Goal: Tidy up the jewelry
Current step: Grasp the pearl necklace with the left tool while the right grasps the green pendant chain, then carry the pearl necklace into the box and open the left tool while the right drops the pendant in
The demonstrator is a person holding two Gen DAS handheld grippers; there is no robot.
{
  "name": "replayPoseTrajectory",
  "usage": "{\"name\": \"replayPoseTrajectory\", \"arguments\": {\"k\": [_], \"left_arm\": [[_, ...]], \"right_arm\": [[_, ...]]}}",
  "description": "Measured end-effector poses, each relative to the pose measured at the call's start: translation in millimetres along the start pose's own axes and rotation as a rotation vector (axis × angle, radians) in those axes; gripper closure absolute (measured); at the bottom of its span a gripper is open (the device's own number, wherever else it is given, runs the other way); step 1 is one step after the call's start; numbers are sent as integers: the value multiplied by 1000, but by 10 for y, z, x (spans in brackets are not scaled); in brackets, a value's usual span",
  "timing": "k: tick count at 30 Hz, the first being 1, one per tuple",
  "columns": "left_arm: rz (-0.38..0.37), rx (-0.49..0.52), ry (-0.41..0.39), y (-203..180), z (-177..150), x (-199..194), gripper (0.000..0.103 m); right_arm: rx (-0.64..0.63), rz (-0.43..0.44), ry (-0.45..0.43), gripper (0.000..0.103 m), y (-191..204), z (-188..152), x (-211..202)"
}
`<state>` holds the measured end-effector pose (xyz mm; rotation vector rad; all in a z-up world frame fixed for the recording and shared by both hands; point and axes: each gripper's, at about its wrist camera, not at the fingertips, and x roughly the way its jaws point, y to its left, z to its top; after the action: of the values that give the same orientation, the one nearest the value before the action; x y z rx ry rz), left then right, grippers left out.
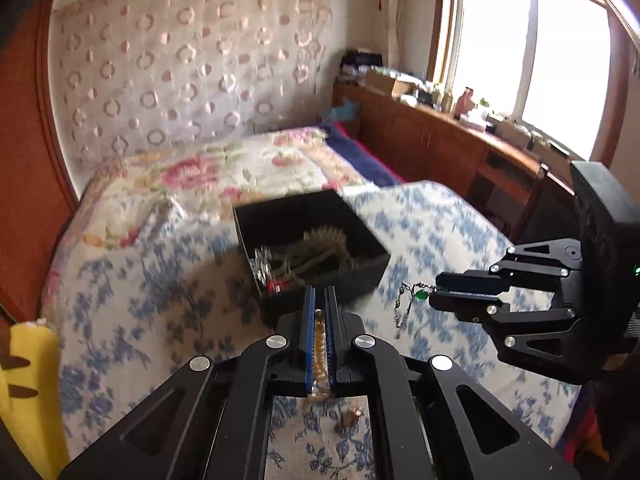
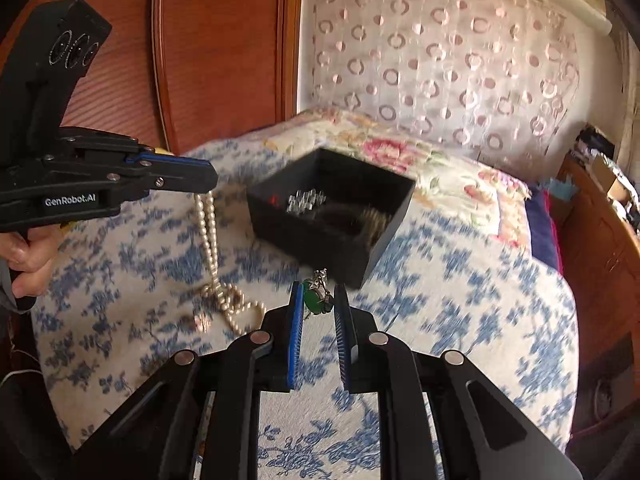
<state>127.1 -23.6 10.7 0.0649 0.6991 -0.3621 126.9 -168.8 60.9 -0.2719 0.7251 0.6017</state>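
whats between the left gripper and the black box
Only bare blue-flowered bedspread. In the right wrist view the left gripper holds a pearl necklace hanging beside the black box.

The jewelry heaped in the black box (image 1: pixel 320 220) is too blurred to tell piece from piece. Nearer than the box, the pearl necklace (image 2: pixel 212 240) is partly hidden between the left gripper (image 1: pixel 319 304) pads, its lower loops behind the right gripper (image 2: pixel 318 300) linkage

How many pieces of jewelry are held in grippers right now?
2: a pearl necklace hangs from the left gripper; a green-stone chain sits in the right gripper. More jewelry lies in the black box.
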Motion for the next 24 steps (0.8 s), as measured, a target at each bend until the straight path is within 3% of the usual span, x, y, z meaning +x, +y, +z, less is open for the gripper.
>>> {"name": "replayPoseTrajectory", "arguments": {"k": [13, 24], "left_arm": [[41, 43, -135, -86, 573, -453, 99], [38, 43, -222, -55, 929, -649, 99]], "right_arm": [[-15, -25, -93, 86, -122, 439, -256], [-29, -6, -117, 86, -155, 655, -207]]}}
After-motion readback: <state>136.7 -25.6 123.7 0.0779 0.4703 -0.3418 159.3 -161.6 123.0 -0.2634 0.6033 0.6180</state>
